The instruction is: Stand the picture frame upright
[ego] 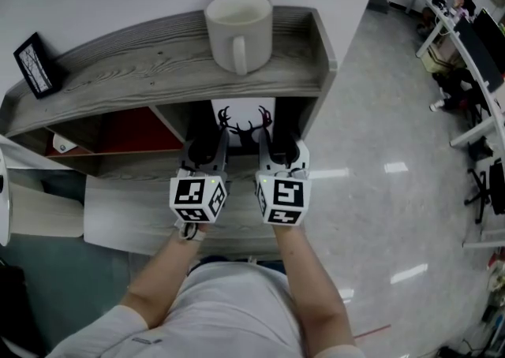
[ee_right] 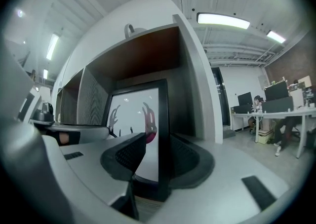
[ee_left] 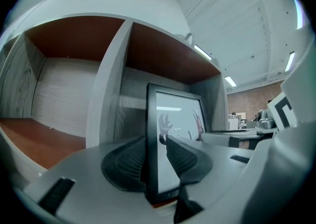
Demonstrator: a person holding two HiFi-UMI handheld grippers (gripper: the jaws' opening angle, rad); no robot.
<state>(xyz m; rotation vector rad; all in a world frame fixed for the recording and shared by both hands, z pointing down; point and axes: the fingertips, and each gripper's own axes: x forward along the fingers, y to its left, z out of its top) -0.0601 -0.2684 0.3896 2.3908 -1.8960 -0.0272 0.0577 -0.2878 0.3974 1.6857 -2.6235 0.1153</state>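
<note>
The picture frame point(ego: 245, 123) stands upright in the lower right compartment of the wooden shelf point(ego: 142, 65), its antler print facing out and its bottom edge down on the compartment floor. The left gripper point(ego: 207, 142) is clenched on the frame's left edge. The right gripper point(ego: 282, 143) has the right edge between its jaws, but the inner pad stands a little off the glass, so that side looks let go.

The step in hand appears to be the release: the frame is up and needs only to be left standing. The next move calls for easing the left jaws apart, then drawing both grippers straight back without nudging the frame, which could tip if brushed.

The head view alone shows the white mug point(ego: 239, 29) and a small frame point(ego: 35, 65) on the shelf top, the pale desk point(ego: 118, 218) under the shelf, and the shiny floor point(ego: 394, 151) to the right. It hides the jaws. The left gripper view shows the pads on the frame point(ee_left: 175, 124) and the empty red-backed compartment beside it. The right gripper view shows the gap at the frame point(ee_right: 133, 119) and office desks beyond.
</note>
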